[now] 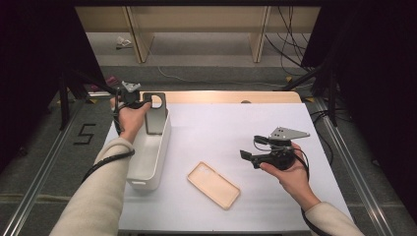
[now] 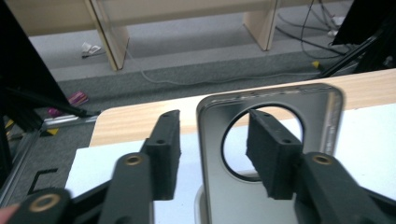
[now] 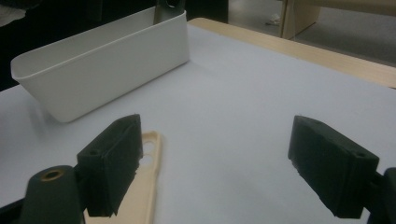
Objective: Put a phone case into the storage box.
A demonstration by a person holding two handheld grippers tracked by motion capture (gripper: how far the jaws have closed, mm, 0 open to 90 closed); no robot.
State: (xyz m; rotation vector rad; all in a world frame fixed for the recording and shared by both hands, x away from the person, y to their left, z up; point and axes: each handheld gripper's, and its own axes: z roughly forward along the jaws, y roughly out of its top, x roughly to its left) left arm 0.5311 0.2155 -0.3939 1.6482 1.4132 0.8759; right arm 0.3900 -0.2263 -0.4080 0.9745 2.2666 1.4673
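High view shows the bench (image 1: 275, 113) with a white bin (image 1: 150, 162) at its left; the grey phone case (image 1: 155, 114) stands upright in the bin's far end, leaning on the wall. The left claw (image 1: 146, 102) straddles its top edge, jaws partly apart, pads off it. The right claw (image 1: 244, 155) hovers wide open and empty near the beige case (image 1: 213, 185), unobstructed.

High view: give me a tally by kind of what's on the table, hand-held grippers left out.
Phone cases: 2, a grey one standing in the bin and a beige one flat on the white mat
White bins: 1
Total: 3
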